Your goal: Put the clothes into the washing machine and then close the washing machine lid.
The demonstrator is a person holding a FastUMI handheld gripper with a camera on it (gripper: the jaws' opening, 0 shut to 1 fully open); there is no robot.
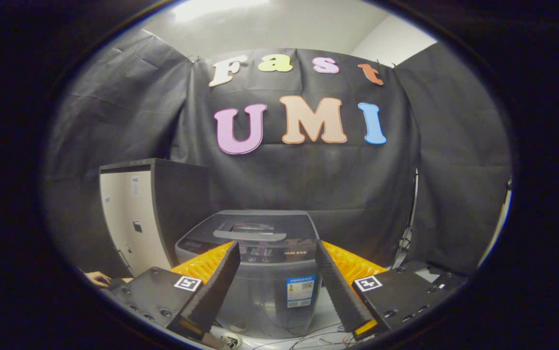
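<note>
The grey top-loading washing machine (255, 262) stands ahead beyond the wide-spread, empty gripper (279, 287), its lid (250, 226) lying flat and closed, which fits either clothes already inside or loading yet to come.

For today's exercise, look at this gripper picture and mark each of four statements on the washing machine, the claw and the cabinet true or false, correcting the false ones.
1. The washing machine's lid is shut. True.
2. The claw is shut on a piece of clothing. False: its fingers stand apart with nothing between them.
3. A cabinet stands beside the washing machine. True.
4. The washing machine lies on its side. False: it stands upright, just beyond the fingers.
</note>
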